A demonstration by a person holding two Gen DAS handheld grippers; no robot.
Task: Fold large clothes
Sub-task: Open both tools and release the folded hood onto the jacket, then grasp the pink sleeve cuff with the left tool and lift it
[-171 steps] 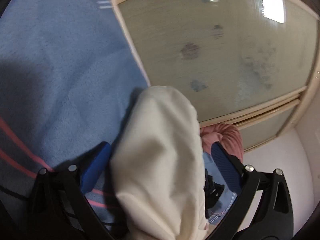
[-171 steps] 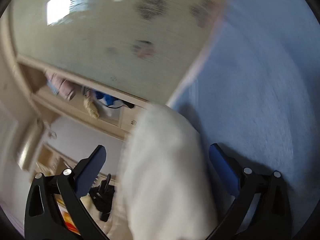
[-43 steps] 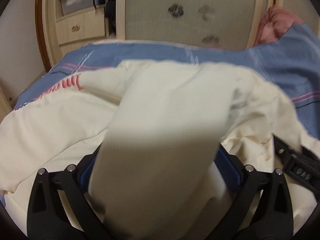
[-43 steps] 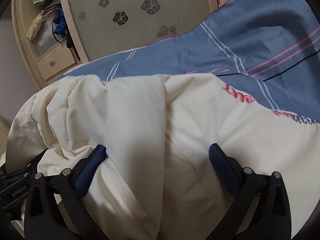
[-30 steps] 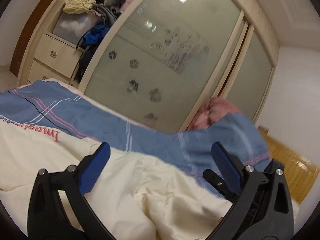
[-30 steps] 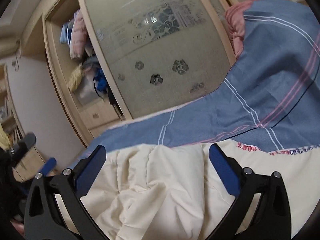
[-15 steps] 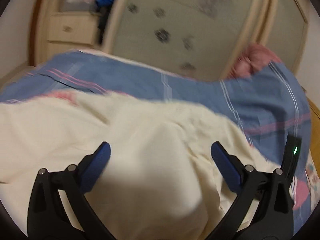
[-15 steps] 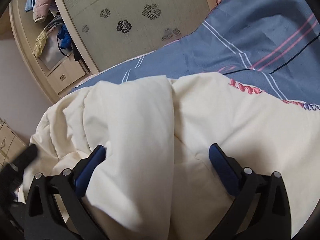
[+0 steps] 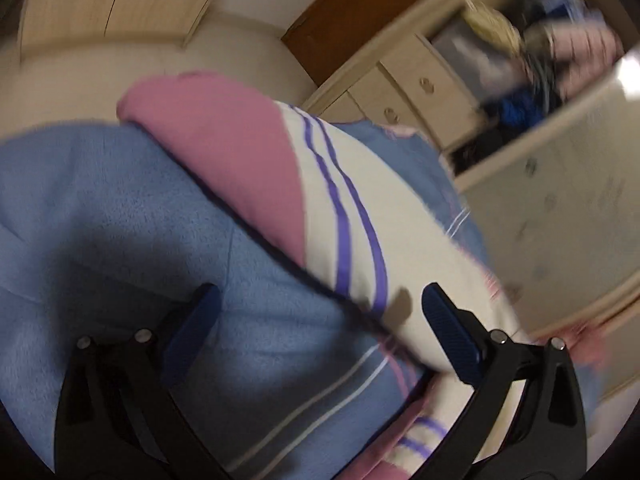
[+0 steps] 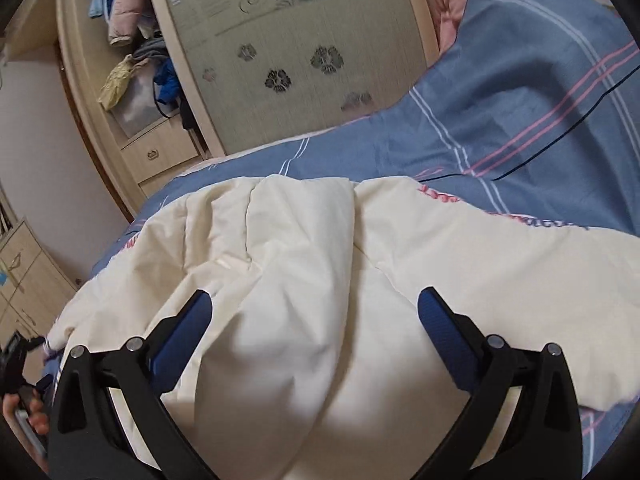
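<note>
Both tools wide, nothing held.
R tool [image 10: 312,316] over cream padded garment [image 10: 320,280]; L tool [image 9: 320,312] over blue striped bedcover [image 9: 120,220].

Left wrist view: heavy motion blur throughout, the wardrobe [image 9: 520,52] smeared, a dark shadow across the blue bedspread [image 9: 100,208]. Right wrist view: mostly sharp, evenly lit indoor light, soft shadow on the cream garment [image 10: 320,280] nearest the lens. Both show fisheye bending and black vignetted corners.
</note>
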